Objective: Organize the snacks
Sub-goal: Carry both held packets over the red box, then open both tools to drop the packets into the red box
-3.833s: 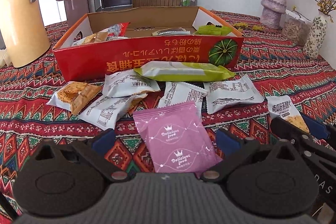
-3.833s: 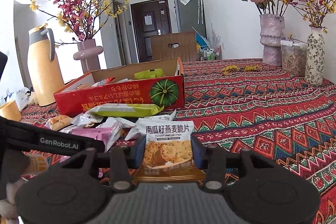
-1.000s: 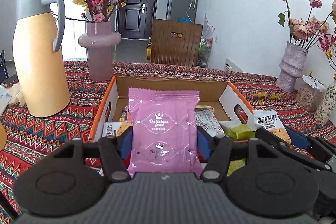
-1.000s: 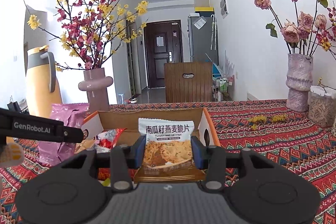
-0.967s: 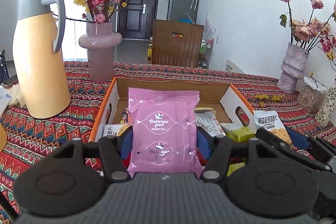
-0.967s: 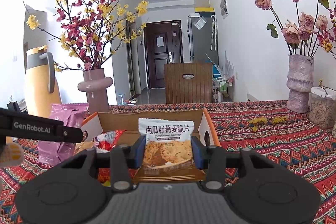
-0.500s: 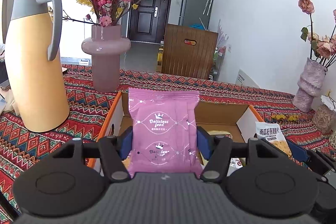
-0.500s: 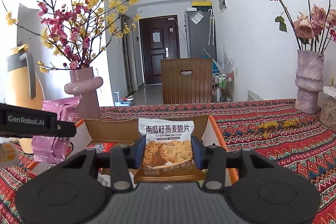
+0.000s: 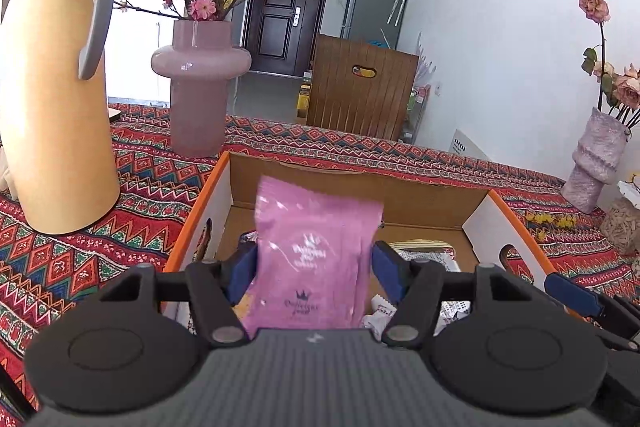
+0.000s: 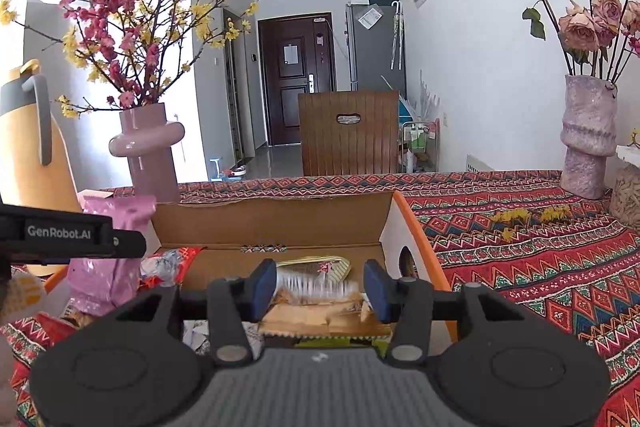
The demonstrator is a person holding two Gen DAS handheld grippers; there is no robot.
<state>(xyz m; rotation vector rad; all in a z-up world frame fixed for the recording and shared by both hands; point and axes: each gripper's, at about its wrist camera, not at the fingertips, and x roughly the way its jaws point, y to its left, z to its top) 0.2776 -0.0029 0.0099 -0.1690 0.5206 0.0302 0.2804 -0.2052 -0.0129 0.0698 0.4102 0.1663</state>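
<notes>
My left gripper (image 9: 316, 267) hangs over the open cardboard box (image 9: 200, 211) with its jaws opening. The pink snack packet (image 9: 316, 259) between them is blurred and tips forward, loose from the blue pads (image 9: 386, 267). My right gripper (image 10: 320, 285) hovers over the same box (image 10: 412, 227), jaws opening too. The oat-crisp packet (image 10: 320, 293) has slipped low between its pads (image 10: 264, 283), blurred and clear of both. Several wrapped snacks lie inside the box. The left gripper's arm (image 10: 60, 235) and the pink packet (image 10: 108, 267) show at the left of the right wrist view.
A tan thermos jug (image 9: 52, 87) and a pink vase (image 9: 200, 87) of blossom branches stand left of the box. A textured vase (image 10: 588, 139) with roses and a jar (image 10: 626, 195) stand at the right. A wooden chair (image 10: 348, 135) sits behind the patterned tablecloth (image 10: 540, 259).
Both grippers moved forward and a little down over the box. Both pairs of jaws widened, and the pink packet and the oat-crisp packet came loose and are dropping.
</notes>
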